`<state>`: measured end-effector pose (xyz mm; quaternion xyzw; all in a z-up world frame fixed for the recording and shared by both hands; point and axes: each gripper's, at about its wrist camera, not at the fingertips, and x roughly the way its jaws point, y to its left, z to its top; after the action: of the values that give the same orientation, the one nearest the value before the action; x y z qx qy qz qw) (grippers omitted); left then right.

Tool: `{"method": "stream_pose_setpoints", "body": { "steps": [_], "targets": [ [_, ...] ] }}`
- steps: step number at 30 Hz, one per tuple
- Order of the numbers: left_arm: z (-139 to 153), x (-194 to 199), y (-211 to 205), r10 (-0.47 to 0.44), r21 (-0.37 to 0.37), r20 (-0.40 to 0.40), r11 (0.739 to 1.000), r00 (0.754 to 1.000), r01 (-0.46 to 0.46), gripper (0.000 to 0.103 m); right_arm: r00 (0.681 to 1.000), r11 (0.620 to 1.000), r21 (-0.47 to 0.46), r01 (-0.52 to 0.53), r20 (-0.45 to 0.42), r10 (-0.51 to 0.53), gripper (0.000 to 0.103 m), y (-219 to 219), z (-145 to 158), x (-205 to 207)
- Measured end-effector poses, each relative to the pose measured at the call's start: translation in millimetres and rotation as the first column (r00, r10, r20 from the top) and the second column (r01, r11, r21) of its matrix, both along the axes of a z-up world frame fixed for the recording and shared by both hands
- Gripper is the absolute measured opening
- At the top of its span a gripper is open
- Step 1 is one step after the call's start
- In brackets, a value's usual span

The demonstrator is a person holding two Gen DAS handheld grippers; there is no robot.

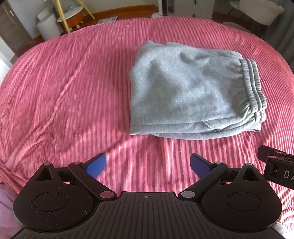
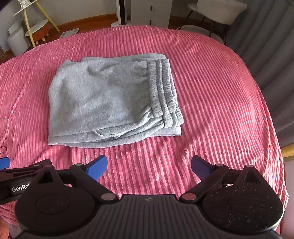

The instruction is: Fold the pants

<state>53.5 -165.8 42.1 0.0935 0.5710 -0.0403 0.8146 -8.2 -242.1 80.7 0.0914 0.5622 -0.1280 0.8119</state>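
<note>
Pants (image 2: 110, 103) sit folded straight ahead, waistband (image 2: 163, 90) rightward, nearer the right gripper (image 2: 148, 168); both it and the left gripper (image 1: 148, 165) are spread wide, empty.

A pink ribbed bedspread (image 2: 211, 88) covers the bed and fills most of both views, with a long raised crease (image 1: 62, 92) running from about 7 o'clock toward 12 o'clock in the left wrist view. Past its far edge, at 11 o'clock, stand a yellow-legged stand (image 2: 27, 20), a white cylinder stool (image 2: 17, 41) and a small orange stool with white legs (image 2: 39, 33) on a wooden floor (image 2: 88, 19). At 12 o'clock sits a white drawer cabinet (image 2: 152, 12), at 1 o'clock a white chair (image 2: 218, 9), and at 3 o'clock hangs a grey curtain (image 2: 272, 60).
</note>
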Motion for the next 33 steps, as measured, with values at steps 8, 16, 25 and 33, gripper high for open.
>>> {"method": "stream_pose_setpoints", "body": {
  "steps": [8, 16, 25, 33],
  "targets": [
    [1.7, -2.2, -0.7, -0.001, 0.0, 0.005, 1.0, 1.0, 0.001, 0.101, 1.0, 1.0, -0.001, -0.001, -0.008, 0.001, 0.098, 0.1, -1.5, -0.7],
    [1.3, -1.1, -0.2, 0.002, 0.004, 0.003, 1.0, 1.0, -0.002, 0.101, 1.0, 1.0, 0.006, -0.008, -0.007, 0.008, 0.098, 0.1, -3.2, -0.5],
    [1.9, -1.9, -0.4, 0.0, 0.008, 0.008, 1.0, 1.0, 0.0, 0.101, 1.0, 1.0, -0.001, -0.011, -0.011, 0.011, 0.098, 1.0, -4.5, -2.4],
    [4.8, -3.2, -0.4, 0.004, 0.002, 0.015, 1.0, 1.0, -0.004, 0.101, 1.0, 1.0, 0.002, -0.011, -0.007, 0.011, 0.098, -0.2, -4.2, -2.3]
  ]
}}
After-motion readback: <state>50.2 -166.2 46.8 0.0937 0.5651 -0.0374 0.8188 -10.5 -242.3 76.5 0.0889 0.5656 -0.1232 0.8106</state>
